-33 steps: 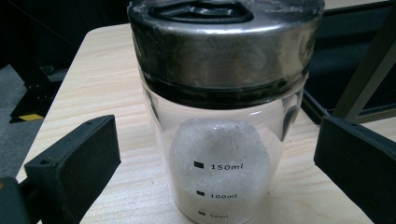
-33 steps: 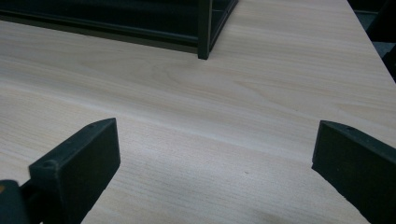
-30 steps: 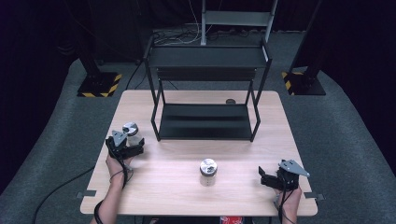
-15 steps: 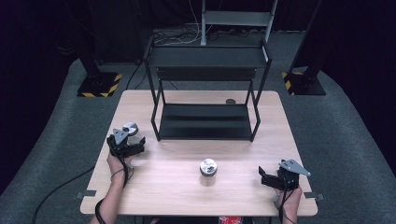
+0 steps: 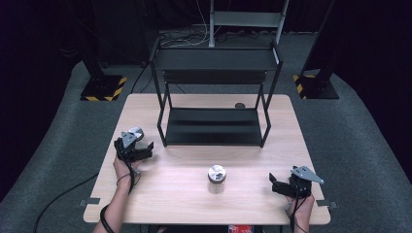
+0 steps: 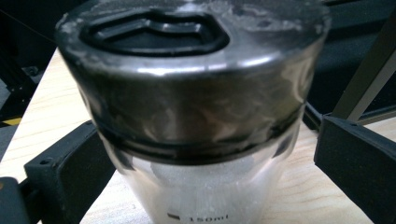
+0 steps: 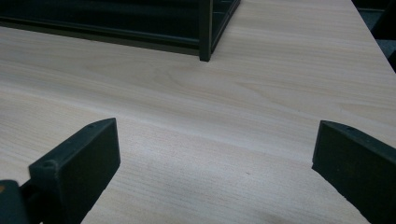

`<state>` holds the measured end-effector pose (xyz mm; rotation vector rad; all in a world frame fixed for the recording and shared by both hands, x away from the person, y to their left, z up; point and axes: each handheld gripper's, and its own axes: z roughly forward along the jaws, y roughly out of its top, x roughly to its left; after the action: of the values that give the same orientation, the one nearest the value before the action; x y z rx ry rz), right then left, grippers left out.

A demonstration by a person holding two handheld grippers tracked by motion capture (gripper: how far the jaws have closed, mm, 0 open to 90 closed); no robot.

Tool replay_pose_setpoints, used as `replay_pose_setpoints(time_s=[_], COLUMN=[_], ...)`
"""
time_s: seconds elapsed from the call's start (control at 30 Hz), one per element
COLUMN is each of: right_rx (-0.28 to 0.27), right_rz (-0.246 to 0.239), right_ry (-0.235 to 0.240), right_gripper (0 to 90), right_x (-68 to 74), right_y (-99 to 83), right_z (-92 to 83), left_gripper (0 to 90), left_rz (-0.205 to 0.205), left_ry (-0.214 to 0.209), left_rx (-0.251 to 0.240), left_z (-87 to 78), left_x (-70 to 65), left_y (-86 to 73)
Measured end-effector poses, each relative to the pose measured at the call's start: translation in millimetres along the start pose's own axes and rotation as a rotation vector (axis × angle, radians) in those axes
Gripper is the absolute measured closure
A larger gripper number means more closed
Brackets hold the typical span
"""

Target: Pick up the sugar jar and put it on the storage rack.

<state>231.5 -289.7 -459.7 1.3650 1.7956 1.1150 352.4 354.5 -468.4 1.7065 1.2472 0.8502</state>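
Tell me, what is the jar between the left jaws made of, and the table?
The jar looks like clear glass or plastic: you see through it, and "150ml" is printed on it. Its lid looks like shiny metal with reflections. The table looks like pale wood, showing grain lines.

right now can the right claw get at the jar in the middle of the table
Probably yes. The right claw is open, and bare table lies between it and the jar, with the rack further back. It seems aimed past the jar, so it would need to turn.
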Motion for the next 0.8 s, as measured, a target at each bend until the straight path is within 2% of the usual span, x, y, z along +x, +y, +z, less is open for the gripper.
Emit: replay_pose_setpoints(time_s=[0.3,0.4,0.5,0.63,0.8], right_rx=[0.003,0.004,0.002,0.003,0.02], right_rz=[-0.004,-0.005,-0.001,-0.01,-0.013], right_ry=[-0.01,-0.013,-0.019,-0.034,-0.044], right_gripper=[0.0,0.0,0.0,0.0,0.0], right_x=[2.2,2.9,3.7,7.1,9.4], right_y=[0.5,0.6,0.3,0.5,3.6], right_z=[0.2,0.2,0.1,0.5,2.3], left_gripper=[0.0,8.2,10.8,20.8,28.4], left_rz=[-0.001,0.011,0.032,-0.019,-0.045], left_ry=[-0.004,-0.019,0.008,0.014,0.025], left_rx=[0.02,0.039,0.061,0.037,0.027], left_z=[3.0,4.6,6.9,4.4,3.2], left_x=[0.7,2.7,-4.5,-0.6,0.0], left_y=[4.2,7.5,11.3,7.0,5.2])
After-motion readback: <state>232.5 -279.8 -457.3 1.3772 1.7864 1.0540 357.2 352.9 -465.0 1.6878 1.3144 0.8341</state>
